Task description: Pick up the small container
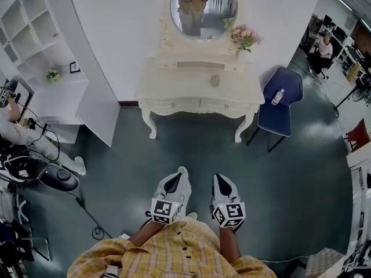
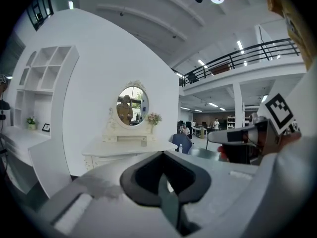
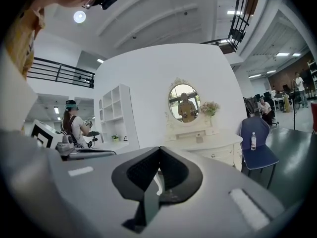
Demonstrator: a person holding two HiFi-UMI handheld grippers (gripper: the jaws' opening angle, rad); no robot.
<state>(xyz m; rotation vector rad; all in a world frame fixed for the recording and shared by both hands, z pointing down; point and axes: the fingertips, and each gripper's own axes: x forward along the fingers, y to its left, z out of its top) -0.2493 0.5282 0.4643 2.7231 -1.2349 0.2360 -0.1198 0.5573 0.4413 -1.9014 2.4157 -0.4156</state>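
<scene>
Down by your waist, you held the left gripper [image 1: 181,172] and right gripper [image 1: 219,178] side by side over the green floor [image 1: 191,146], both pointing roughly toward the far table [image 1: 174,91]. Left one had its jaws pressed together with nothing between them. Right one was the same, closed and empty. The container [image 1: 215,80] sat about mid-top on that table, just below the oval mirror [image 1: 203,7], well apart from both grippers. Flowers [image 1: 244,36] stood off to its right. A blue chair [image 1: 284,117] stood right of the table with a bottle [image 1: 278,97] on the seat, and white shelves [image 1: 35,22] were over on the left.
</scene>
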